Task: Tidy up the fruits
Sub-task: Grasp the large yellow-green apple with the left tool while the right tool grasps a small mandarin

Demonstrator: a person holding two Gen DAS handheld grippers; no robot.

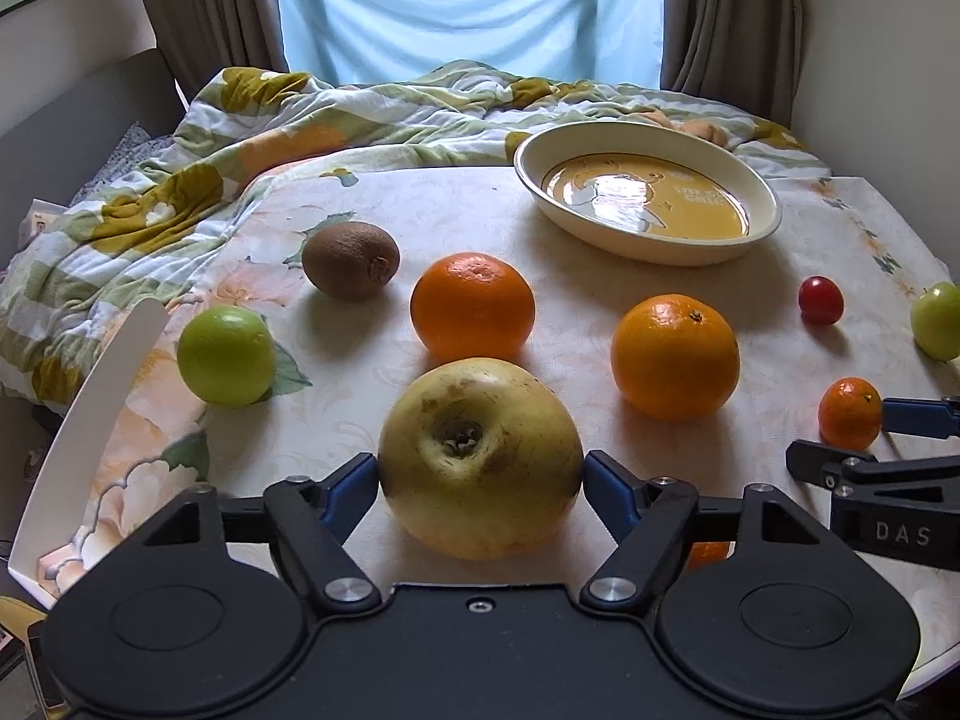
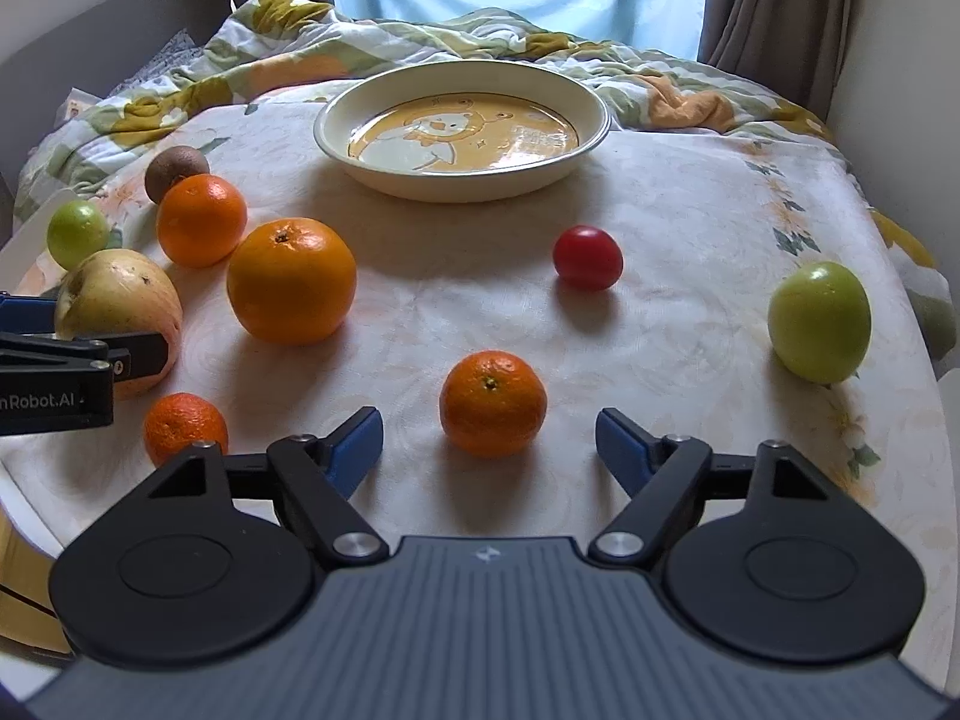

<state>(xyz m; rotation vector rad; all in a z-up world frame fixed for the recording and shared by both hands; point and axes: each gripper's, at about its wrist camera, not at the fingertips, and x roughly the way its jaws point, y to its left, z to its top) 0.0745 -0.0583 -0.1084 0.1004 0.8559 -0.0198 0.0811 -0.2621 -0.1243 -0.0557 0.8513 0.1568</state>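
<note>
My left gripper [image 1: 480, 471] is shut on a large yellow apple [image 1: 480, 456], its blue pads pressing both sides; the apple also shows in the right wrist view [image 2: 117, 306]. My right gripper [image 2: 489, 441] is open, with a small mandarin [image 2: 492, 411] just ahead between its fingers, apart from them. Two oranges [image 1: 473, 306] [image 1: 675, 357], a kiwi [image 1: 351, 259], a green fruit [image 1: 227, 355], a red tomato [image 1: 820, 300] and another green fruit [image 2: 820, 321] lie on the table. A cream and yellow plate [image 2: 360, 171] stands empty at the back.
A second small mandarin [image 2: 185, 426] lies at the left of the right gripper. A rumpled floral quilt [image 1: 180, 180] lies behind the table. Curtains and a window are at the back. A white card edge [image 1: 90, 396] stands at the table's left.
</note>
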